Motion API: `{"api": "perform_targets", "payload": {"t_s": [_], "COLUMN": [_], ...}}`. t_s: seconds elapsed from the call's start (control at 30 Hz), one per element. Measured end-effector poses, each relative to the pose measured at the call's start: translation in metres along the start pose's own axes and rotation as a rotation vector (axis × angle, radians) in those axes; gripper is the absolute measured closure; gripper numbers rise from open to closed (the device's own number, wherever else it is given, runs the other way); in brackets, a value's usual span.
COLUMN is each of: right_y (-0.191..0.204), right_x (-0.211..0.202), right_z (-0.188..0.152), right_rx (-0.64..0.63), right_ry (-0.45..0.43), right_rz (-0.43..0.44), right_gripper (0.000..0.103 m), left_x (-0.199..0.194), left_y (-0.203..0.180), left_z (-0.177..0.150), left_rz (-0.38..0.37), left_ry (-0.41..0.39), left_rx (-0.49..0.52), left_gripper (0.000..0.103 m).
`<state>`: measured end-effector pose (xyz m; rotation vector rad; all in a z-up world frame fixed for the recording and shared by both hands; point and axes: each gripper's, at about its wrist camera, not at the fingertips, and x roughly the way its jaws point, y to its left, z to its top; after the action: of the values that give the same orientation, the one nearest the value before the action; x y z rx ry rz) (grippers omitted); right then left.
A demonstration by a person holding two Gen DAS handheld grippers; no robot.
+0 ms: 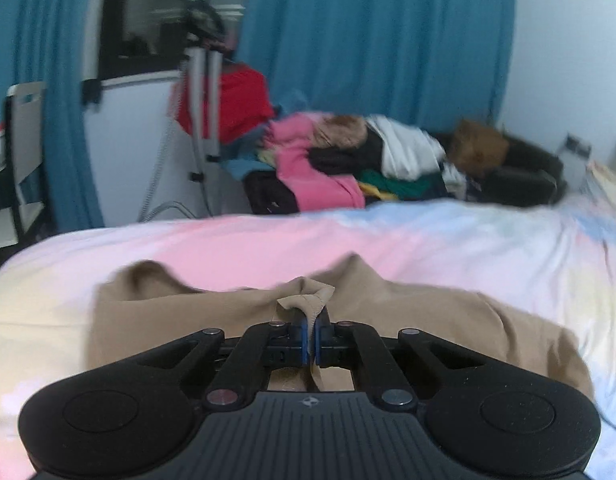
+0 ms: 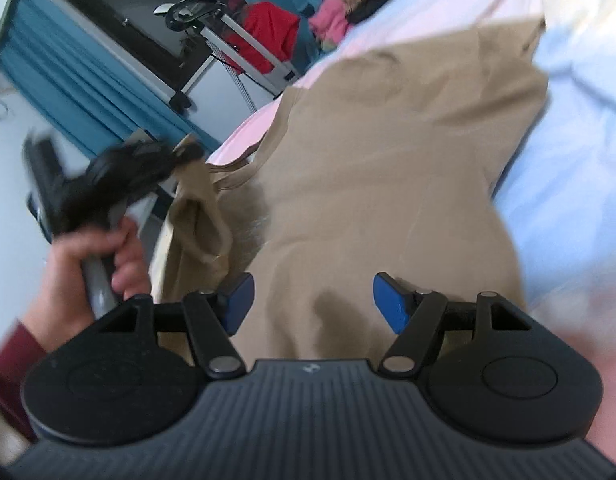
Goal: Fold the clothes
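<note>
A tan garment point(image 1: 407, 312) lies spread on the pastel bedsheet point(image 1: 427, 232). My left gripper point(image 1: 311, 330) is shut on a ribbed edge of it, and the pinched cloth sticks up between the blue pads. In the right wrist view the same tan garment point(image 2: 387, 152) fills the middle. My right gripper point(image 2: 312, 302) hovers open just over it, nothing between its blue pads point(image 2: 389, 308). The left gripper point(image 2: 148, 168) appears blurred at the left of that view, lifting a fold of the cloth off the bed's edge. A hand point(image 2: 92, 264) in a maroon sleeve holds it.
A heap of mixed clothes point(image 1: 347, 156) lies across the far side of the bed. A red garment point(image 1: 232, 100) hangs on a metal stand point(image 1: 204, 92) beside blue curtains point(image 1: 367, 40). A dark bag point(image 1: 519, 176) sits at the far right.
</note>
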<state>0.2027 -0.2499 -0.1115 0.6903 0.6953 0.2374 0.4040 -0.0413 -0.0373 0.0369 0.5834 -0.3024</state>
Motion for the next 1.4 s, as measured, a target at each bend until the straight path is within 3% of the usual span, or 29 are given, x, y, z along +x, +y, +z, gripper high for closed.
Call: {"api": "perform_targets", "payload": {"t_s": [0.1,0.2,0.3,0.37,0.5,0.57,0.67,0.77,0.9,0.97,1.0,1.1,1.13,1.17,1.33,1.4], "right_y": [-0.001,-0.004,-0.007,-0.007,0.0,0.005,0.012,0.018,0.03,0.033,0.034,0.033,0.032,0.031,0.027,0.026], "right_x": [0.001,0.003,0.007,0.008,0.004,-0.003,-0.015,-0.028,-0.049,-0.062,-0.066,-0.075,-0.075,-0.076,-0.075,-0.072], "right_z": [0.001,0.0,-0.003,-0.003,-0.003,-0.004,-0.007,-0.012,-0.022,-0.029,-0.031,-0.034,-0.035,-0.036,-0.041,-0.043], "right_rx": [-0.009,-0.023,-0.028,-0.033,-0.055,-0.07,-0.088,-0.099,-0.159,-0.179,-0.177,-0.158,-0.159,-0.162,-0.177,-0.181], "right_ry": [-0.004,-0.009,-0.003,-0.003,-0.015,-0.023,-0.035,-0.032,-0.035,-0.043,-0.043,-0.046,-0.047,-0.049,-0.045,-0.032], "right_rz": [0.0,-0.004,-0.001,0.005,0.041,0.064,0.099,0.122,0.12,0.102,0.09,0.063,0.049,0.035,-0.033,-0.038], "right_gripper": [0.034,0.034,0.034,0.034,0.034,0.034,0.034,0.034,0.034,0.034,0.034,0.034,0.034,0.034,0.034,0.034], "left_x": [0.036,0.051,0.039,0.012,-0.086,-0.143,-0.219,-0.281,-0.339,-0.353,-0.357,-0.34,-0.335,-0.33,-0.322,-0.32], "left_y": [-0.022,-0.026,-0.025,-0.02,0.003,0.027,0.081,0.141,0.19,0.201,0.203,0.196,0.194,0.192,0.157,0.138], "left_z": [-0.017,-0.036,-0.043,-0.044,-0.062,-0.083,-0.125,-0.182,-0.238,-0.255,-0.262,-0.275,-0.279,-0.278,-0.261,-0.255], "left_rz": [0.038,0.043,0.025,0.021,-0.027,-0.048,-0.051,-0.038,0.006,-0.017,-0.041,-0.05,-0.051,-0.032,-0.039,-0.035], "left_ry": [0.061,0.101,0.107,0.103,0.097,0.121,0.219,0.309,0.35,0.369,0.383,0.522,0.567,0.602,0.662,0.699], "left_rx": [0.014,0.017,0.034,0.024,-0.019,-0.09,-0.306,-0.565,-0.703,-0.72,-0.716,-0.691,-0.682,-0.676,-0.507,-0.422], "left_gripper": [0.098,0.088,0.059,0.041,0.032,0.027,0.022,0.022,0.022,0.022,0.022,0.026,0.043,0.05,0.049,0.062]}}
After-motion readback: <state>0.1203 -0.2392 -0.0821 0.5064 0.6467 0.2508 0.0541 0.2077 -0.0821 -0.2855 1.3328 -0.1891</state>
